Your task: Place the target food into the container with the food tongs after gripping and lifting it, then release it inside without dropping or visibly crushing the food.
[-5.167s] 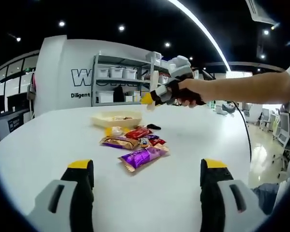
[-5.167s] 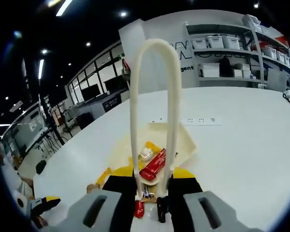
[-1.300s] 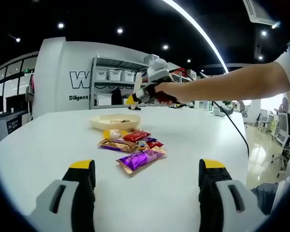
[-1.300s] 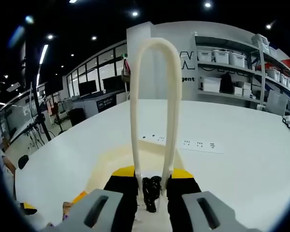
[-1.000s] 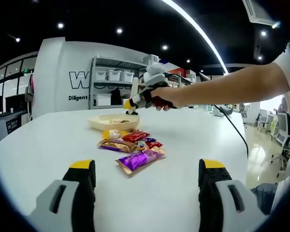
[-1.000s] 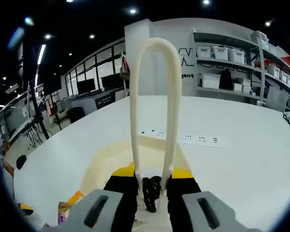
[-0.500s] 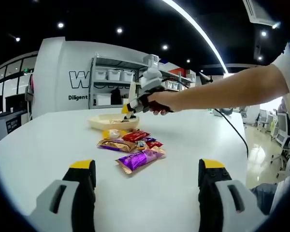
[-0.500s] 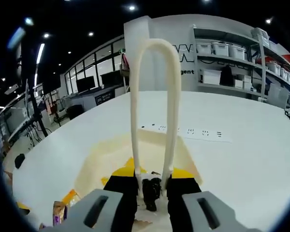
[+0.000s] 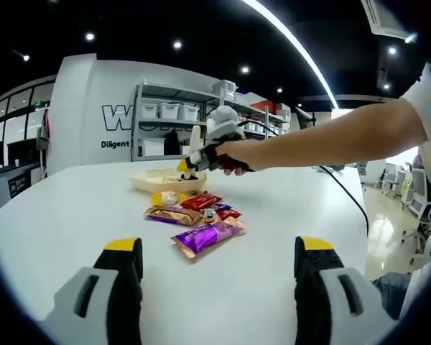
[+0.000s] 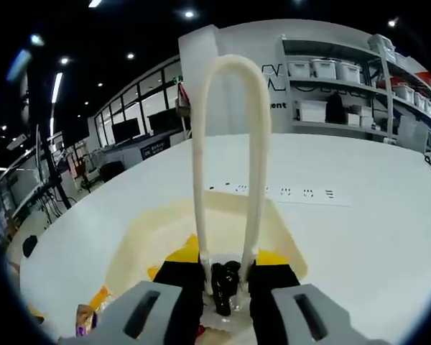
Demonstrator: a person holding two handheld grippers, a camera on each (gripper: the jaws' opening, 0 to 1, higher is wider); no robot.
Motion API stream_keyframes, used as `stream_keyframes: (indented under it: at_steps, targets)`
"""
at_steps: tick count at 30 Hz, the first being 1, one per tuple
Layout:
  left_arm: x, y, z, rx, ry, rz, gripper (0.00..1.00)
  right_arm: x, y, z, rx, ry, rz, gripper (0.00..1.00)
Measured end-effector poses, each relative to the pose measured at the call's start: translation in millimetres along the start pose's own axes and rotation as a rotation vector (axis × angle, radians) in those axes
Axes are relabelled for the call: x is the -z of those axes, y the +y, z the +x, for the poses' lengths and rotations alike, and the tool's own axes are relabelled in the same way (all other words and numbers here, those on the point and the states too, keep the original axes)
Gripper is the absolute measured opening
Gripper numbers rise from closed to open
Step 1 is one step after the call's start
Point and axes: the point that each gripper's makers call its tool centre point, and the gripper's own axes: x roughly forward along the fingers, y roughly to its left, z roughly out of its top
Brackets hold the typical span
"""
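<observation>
My left gripper [image 9: 217,248] hovers open over the near part of the white table [image 9: 72,215], well short of the food. A loose pile of snack packets lies ahead: a purple packet [image 9: 210,235], a gold-brown one [image 9: 174,214] and a red one [image 9: 201,201]. Behind them stands the cream container [image 9: 158,181]. A person's hand holds my right gripper [image 10: 226,279] above that container [image 10: 151,241]. It is shut on the cream food tongs [image 10: 253,158]. The tongs pinch a small black food piece [image 10: 226,287], and in the left gripper view that black food piece [image 9: 189,175] hangs just over the tray.
The person's arm [image 9: 330,136] and a black cable [image 9: 355,205] reach in from the right. Shelves with white bins [image 9: 172,111] stand behind the table. A printed strip [image 10: 287,192] lies on the table beyond the container. More packets [image 10: 93,305] show at the lower left.
My right gripper, with the tongs and the black piece, has moved left and lower, from above the snack pile to over the container. The left gripper has stayed still and open.
</observation>
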Motion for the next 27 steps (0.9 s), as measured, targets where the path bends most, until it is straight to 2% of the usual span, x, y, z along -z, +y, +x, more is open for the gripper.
stream_keyframes:
  at_steps: [15, 27]
  targets:
    - [-0.4, -0.9, 0, 0.001, 0.002, 0.001, 0.86, -12.4, 2, -11, -0.006, -0.047, 0.002, 0.18]
    - [-0.5, -0.5, 0, 0.001, -0.001, 0.001, 0.86, -9.2, 2, -40, -0.022, -0.066, -0.015, 0.19]
